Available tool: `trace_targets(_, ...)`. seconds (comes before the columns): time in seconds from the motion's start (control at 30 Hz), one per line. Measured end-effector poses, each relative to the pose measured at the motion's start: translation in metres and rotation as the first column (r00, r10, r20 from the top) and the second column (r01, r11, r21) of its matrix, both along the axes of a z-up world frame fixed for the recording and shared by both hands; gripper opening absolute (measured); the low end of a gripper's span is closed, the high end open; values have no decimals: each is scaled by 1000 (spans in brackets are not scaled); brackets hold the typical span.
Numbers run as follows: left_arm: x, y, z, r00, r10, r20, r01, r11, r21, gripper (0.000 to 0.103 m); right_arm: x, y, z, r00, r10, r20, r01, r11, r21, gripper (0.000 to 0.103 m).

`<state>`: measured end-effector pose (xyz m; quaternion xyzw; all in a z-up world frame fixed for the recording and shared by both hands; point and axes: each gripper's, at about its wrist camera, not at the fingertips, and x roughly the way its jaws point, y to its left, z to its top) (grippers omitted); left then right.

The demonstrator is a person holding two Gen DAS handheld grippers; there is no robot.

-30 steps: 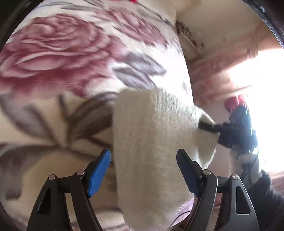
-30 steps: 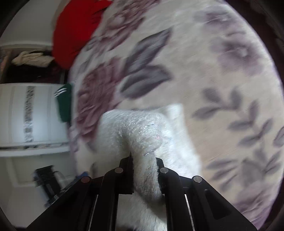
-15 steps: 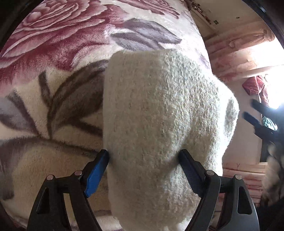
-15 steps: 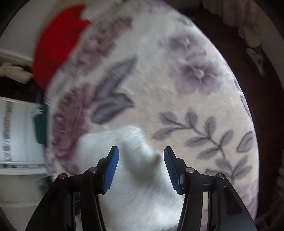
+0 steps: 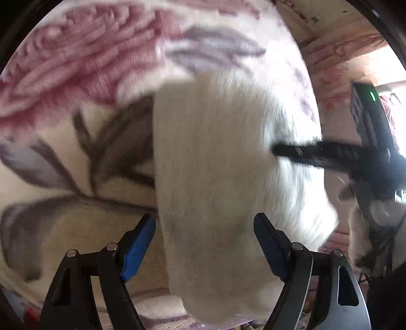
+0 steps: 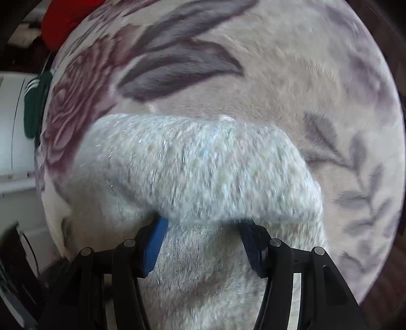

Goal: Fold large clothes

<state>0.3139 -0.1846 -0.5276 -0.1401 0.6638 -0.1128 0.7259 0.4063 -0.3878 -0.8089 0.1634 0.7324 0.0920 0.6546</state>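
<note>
White fuzzy knit garment fills the left wrist view, lying in a folded bundle on a floral blanket (pink rose, grey leaves). Left gripper is spread wide, blue pads either side of the bundle's near end, nothing pinched; the left pad sits just beside the fabric edge and the right pad overlaps it in view, contact unclear. Right gripper comes in from the right edge, tip at the garment's far side; view is blurred, so from here I cannot tell how its jaws stand. Small green light on its body, no text legible.

Right wrist view: same garment bulges over and between the fingers of the right gripper. Jaws are spread partway with a thick wad of knit between them; both pads touch fabric, but whether they're squeezing or just straddling I cannot tell. Blanket runs under everything. Red cloth at the top left edge, and a green item with white stripes hanging at the blanket's left edge; stripes only, no readable brand.

Progress, my read: garment already looks doubled into a compact bundle, so most folds seem done. Likely left: final fold or tidy, flatten, release.
</note>
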Motion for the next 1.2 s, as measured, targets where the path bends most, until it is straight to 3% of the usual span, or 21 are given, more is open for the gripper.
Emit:
trace_targets(0.07, 10, -1, 27, 998, -18, 61, 17, 1000, 9, 77, -8, -19, 26, 999, -43, 24, 41, 997, 71, 60)
trace_targets(0.17, 31, -13, 44, 988, -75, 135, 73, 997, 18, 74, -31, -63, 54, 978, -203, 54, 192, 967, 167, 60)
trace_targets(0.23, 51, -25, 44, 977, -125, 171, 118, 992, 48, 42, -45, -85, 57, 952, -300, 56, 286, 941, 179, 60)
trace_targets(0.27, 60, -31, 40, 972, -146, 182, 136, 989, 65, 14, -51, -92, 54, 938, -342, 50, 327, 926, 188, 60)
trace_targets(0.3, 69, -37, 35, 969, -166, 182, 153, 985, 84, 9, -57, -100, 46, 922, -384, 39, 370, 908, 199, 60)
trace_targets(0.4, 97, -46, 3, 969, -202, 142, 189, 977, 100, 9, -62, -108, 23, 895, -445, 35, 427, 876, 223, 53)
trace_targets(0.43, 104, -47, -12, 972, -204, 119, 194, 977, 92, 9, -60, -104, 19, 893, -449, 44, 430, 876, 218, 38)
trace_targets(0.5, 114, -43, -37, 980, -179, 92, 176, 984, 36, 8, -44, -100, 2, 884, -460, 76, 439, 876, 198, 23)
trace_targets(0.6, 117, -36, -43, 987, -148, 63, 151, 988, -37, 8, -19, -80, -55, 908, -419, -21, 418, 898, 139, 22)
trace_targets(0.67, 118, -35, -32, 990, -135, 43, 137, 989, -59, 8, -7, -82, -75, 892, -446, -73, 452, 880, 148, 22)
trace_targets(0.77, 116, -28, -3, 991, -130, 38, 133, 988, -83, 8, 5, -92, -57, 912, -402, -81, 410, 893, 185, 23)
trace_targets(0.8, 115, -24, 2, 991, -122, 46, 126, 987, -100, 18, 2, -98, -49, 915, -396, -69, 402, 893, 202, 29)
trace_targets(0.83, 111, -16, 12, 993, -102, 65, 109, 987, -116, 28, -8, -107, -36, 914, -401, -53, 402, 886, 231, 45)
trace_targets(0.87, 105, -5, 19, 994, -75, 75, 85, 987, -136, 62, -21, -114, -27, 906, -422, -40, 416, 868, 272, 52)
trace_targets(0.9, 104, 1, 19, 996, -60, 72, 71, 985, -156, 88, -36, -122, -18, 894, -447, -31, 436, 852, 291, 80)
trace_targets(0.93, 99, 12, 20, 997, -39, 69, 52, 980, -193, 90, -54, -130, -11, 879, -476, -29, 464, 839, 285, 103)
trace_targets(0.97, 93, 22, 18, 998, -20, 62, 33, 975, -218, 90, -78, -138, -6, 854, -520, -33, 508, 818, 268, 103)
trace_targets(1.03, 88, 31, 8, 999, -18, 42, 27, 978, -205, 90, -131, -142, -9, 788, -609, -88, 603, 735, 310, 103)
trace_targets(1.13, 77, 44, -8, 1000, -12, 12, 14, 983, -182, 89, -205, -123, -36, 660, -709, -250, 734, 536, 417, 103)
trace_targets(1.17, 74, 48, -11, 1000, 3, 8, -2, 982, -189, 89, -230, -107, -52, 599, -738, -311, 775, 436, 457, 103)
trace_targets(1.2, 73, 51, -12, 1000, 17, 6, -15, 980, -197, 89, -244, -91, -65, 562, -748, -353, 793, 368, 485, 103)
